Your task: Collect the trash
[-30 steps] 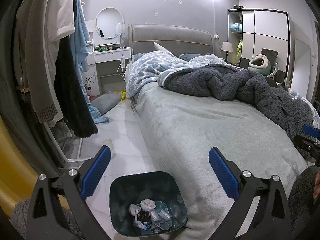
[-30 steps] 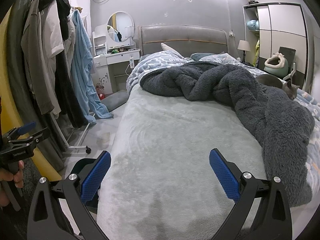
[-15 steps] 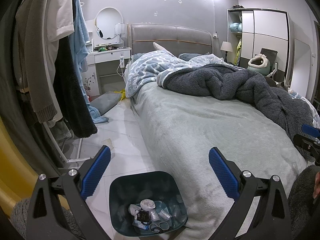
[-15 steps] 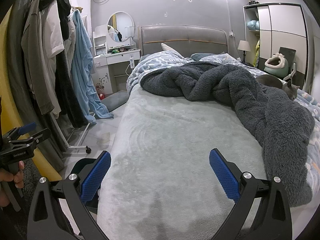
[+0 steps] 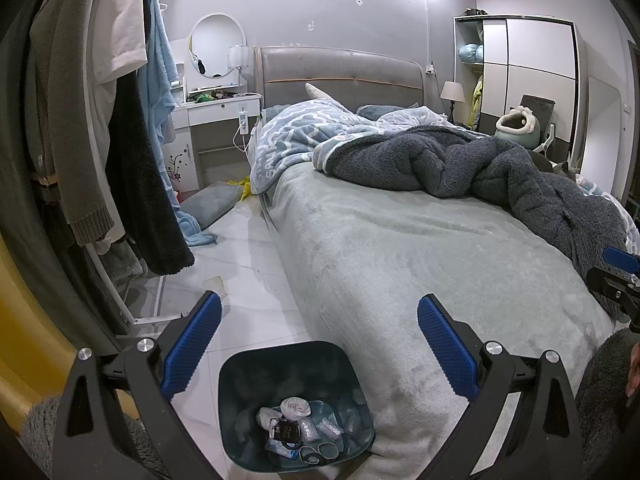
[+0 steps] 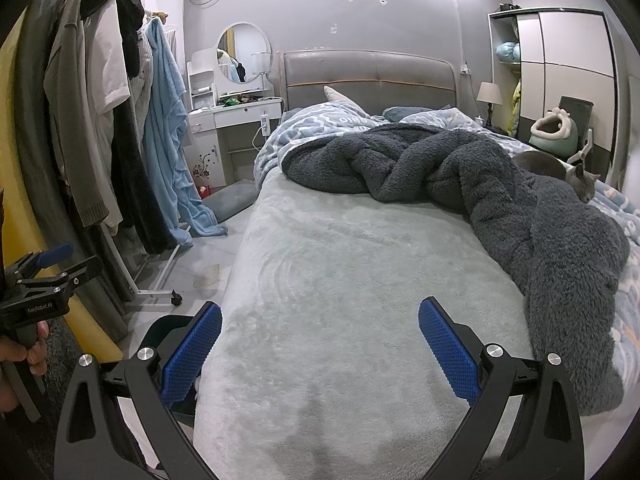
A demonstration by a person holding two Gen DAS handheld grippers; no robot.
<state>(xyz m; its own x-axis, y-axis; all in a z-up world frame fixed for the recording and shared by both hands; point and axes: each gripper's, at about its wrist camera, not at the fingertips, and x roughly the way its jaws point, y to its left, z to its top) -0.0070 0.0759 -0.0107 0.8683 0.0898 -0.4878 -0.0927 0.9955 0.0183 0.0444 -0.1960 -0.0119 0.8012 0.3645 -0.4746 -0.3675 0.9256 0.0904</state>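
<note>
Trash [image 5: 298,428] is already sitting in the bin [image 5: 244,376] by the bed [image 5: 400,248]; my left gripper [image 5: 319,347] and right gripper [image 6: 320,348] both hang wide open and empty; looks mostly done, no loose litter I can spot on the bedding.

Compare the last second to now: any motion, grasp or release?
Nothing visibly changed. Both grippers, left and right, stay open and empty, the left over the trash bin beside the bed, the right over the bed. The trash in the bin looks the same.
</note>
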